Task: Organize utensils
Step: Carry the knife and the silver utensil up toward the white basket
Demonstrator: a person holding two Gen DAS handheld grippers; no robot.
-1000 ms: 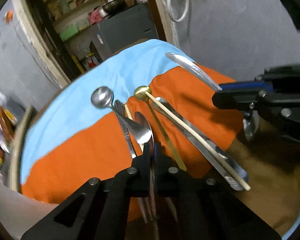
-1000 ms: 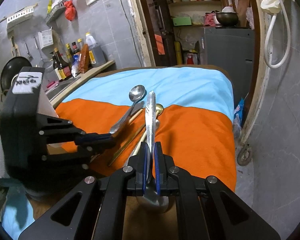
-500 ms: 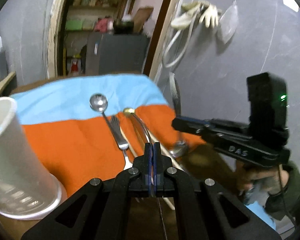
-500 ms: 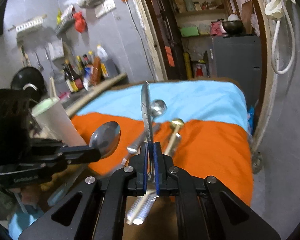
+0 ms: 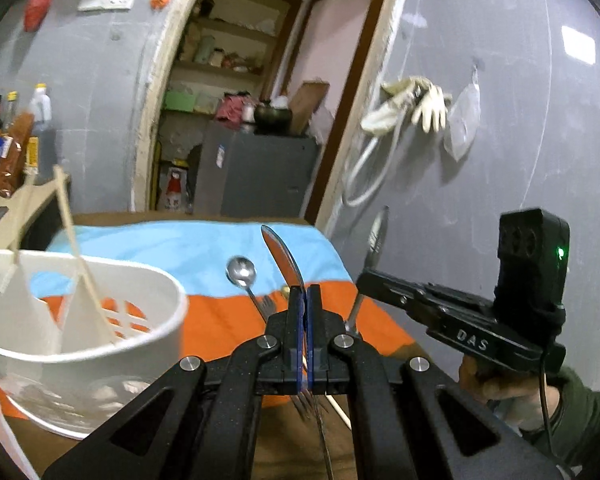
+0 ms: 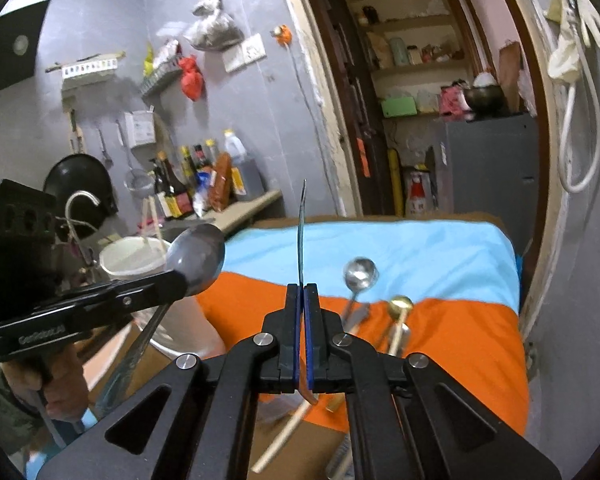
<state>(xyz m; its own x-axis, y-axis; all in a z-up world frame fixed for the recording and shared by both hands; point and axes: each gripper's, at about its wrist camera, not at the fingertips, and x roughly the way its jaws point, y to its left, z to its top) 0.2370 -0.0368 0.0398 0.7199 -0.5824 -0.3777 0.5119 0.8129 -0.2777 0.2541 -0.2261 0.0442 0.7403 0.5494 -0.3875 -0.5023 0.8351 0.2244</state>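
My left gripper is shut on a large steel spoon, held edge-on above the cloth; its bowl shows in the right wrist view. My right gripper is shut on another steel utensil, seen edge-on and upright; it also shows in the left wrist view. A white utensil holder with chopsticks stands at the left. On the orange and blue cloth lie a small steel spoon, a fork and, in the right wrist view, a gold spoon.
A counter with sauce bottles and a black pan lies to the left. A grey cabinet stands behind the table in the doorway. A grey wall with hanging gloves borders the table's right side.
Both grippers have risen and tilted up with their utensils. The left gripper has swung left, so the white holder now fills its lower left view.
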